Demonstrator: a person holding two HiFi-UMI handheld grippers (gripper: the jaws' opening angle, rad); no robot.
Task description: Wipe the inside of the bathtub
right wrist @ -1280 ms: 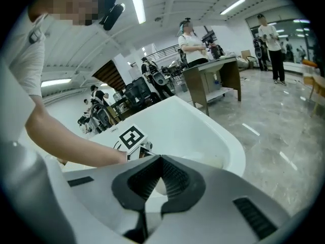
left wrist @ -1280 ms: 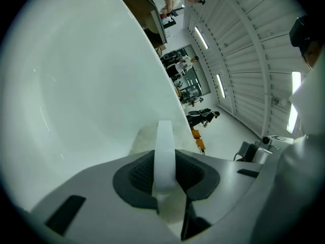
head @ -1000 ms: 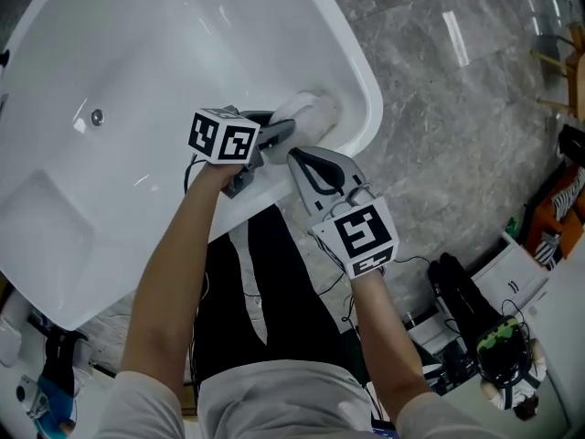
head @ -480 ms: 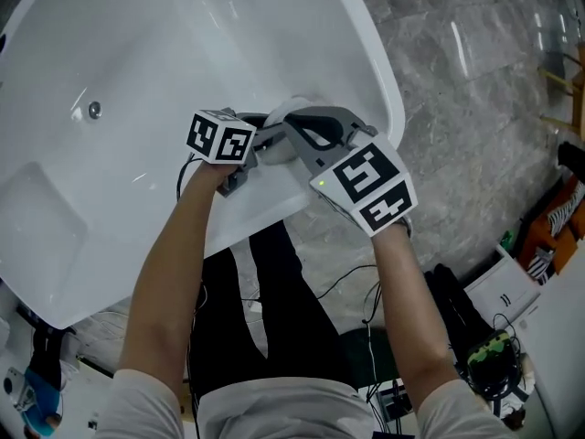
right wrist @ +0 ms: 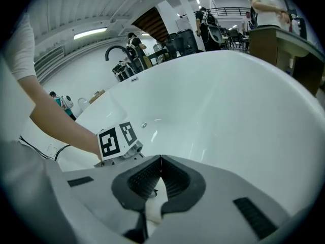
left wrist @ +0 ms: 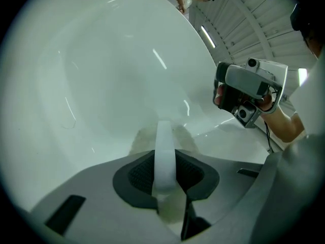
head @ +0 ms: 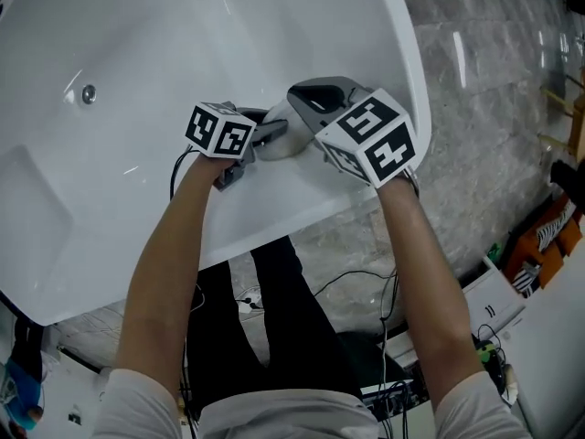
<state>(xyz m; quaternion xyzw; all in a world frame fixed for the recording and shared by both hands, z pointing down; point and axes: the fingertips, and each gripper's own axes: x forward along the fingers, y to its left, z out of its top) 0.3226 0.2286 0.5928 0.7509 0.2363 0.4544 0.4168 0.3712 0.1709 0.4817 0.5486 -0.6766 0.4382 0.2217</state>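
Bent over a white bathtub (head: 137,62), a person works with both arms reaching down past the near rim. The left tongs (left wrist: 164,161) are clamped on a fold of pale cloth (left wrist: 152,139), whose fluffy bulk is pressed against the inner wall just below that rim. The right tongs (right wrist: 160,159) are closed with their tips meeting and hang just beside the cloth; a pale scrap shows in the gap behind the pads, and whether it is gripped cannot be told. Judging by this, wiping is under way on the near wall. The wide floor of the tub, the far wall and the stretch around the round metal fitting (head: 89,93) look dry and glossy, with no streaks to show what has been covered, so most of the surface may remain. Beyond the tub lies a grey marble floor (head: 494,80). No brand or lettering is readable; the only printed marks are black-and-white squares on each marker cube (head: 219,128)
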